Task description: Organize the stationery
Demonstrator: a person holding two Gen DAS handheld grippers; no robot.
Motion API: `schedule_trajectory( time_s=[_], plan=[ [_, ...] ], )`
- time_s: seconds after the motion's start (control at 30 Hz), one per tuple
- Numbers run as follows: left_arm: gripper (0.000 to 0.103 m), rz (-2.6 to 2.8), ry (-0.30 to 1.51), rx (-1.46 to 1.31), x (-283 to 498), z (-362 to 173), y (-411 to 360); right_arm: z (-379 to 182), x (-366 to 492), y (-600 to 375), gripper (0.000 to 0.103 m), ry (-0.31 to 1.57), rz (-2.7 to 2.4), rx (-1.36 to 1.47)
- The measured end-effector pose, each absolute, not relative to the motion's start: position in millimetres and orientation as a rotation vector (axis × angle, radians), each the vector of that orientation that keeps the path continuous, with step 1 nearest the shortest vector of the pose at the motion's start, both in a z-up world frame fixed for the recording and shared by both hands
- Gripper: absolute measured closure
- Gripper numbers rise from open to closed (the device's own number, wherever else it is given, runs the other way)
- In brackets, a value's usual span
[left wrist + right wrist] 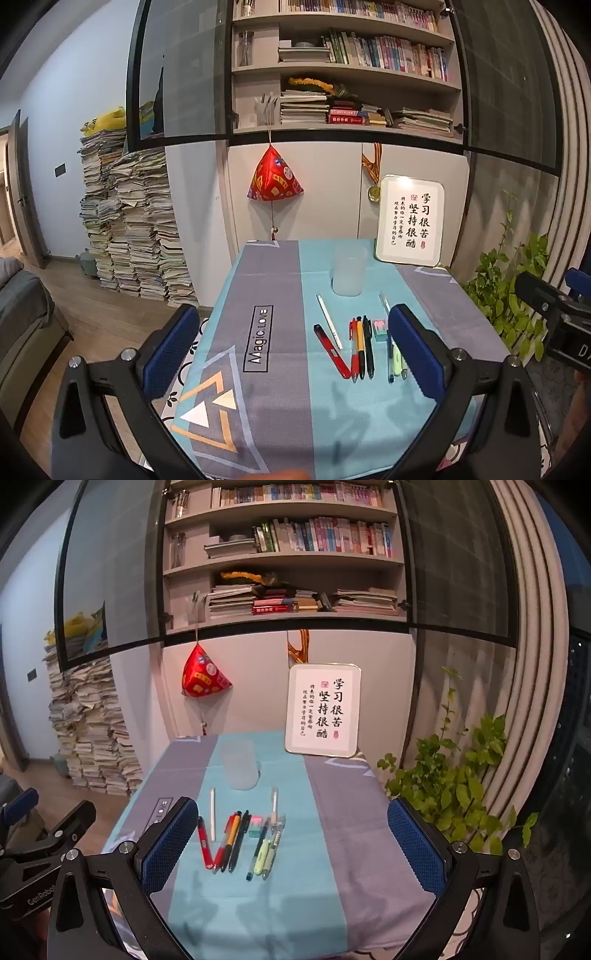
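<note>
Left wrist view shows the task not begun, in my judgement: the cup [349, 271] stands apparently empty at the counter's [273, 280] far end, while the pens [360, 347] and eraser [379, 328] lie loose in a row nearer the camera. Both the left gripper [295, 354] and right gripper [293, 843] have jaws spread wide, holding nothing. Pens lie ahead on the cloth, clear of both.

Left tongs [291, 354]: jaws spread wide, blue pads [173, 343] facing each other, nothing between them, held level above tabletop. Right tongs [291, 845]: jaws equally wide apart, empty, hovering at similar height. Both point forward, side by side, well apart.
</note>
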State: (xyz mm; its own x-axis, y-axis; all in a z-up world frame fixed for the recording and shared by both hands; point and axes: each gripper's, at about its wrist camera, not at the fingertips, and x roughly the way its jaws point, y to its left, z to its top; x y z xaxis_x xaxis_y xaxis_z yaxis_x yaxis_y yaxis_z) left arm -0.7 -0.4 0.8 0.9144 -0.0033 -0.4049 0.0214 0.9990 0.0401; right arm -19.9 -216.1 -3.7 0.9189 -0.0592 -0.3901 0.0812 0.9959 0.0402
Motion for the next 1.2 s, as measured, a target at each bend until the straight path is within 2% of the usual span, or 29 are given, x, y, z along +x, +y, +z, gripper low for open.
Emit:
schedule_trajectory(
  time_s=[1.2],
  plan=[
    [0.001,-0.054,0.405,0.026,1.1,-2.9,-0.5,-12.1,-18.6,-215.2,0.001,0.400,-0.081,0.071]
  ],
)
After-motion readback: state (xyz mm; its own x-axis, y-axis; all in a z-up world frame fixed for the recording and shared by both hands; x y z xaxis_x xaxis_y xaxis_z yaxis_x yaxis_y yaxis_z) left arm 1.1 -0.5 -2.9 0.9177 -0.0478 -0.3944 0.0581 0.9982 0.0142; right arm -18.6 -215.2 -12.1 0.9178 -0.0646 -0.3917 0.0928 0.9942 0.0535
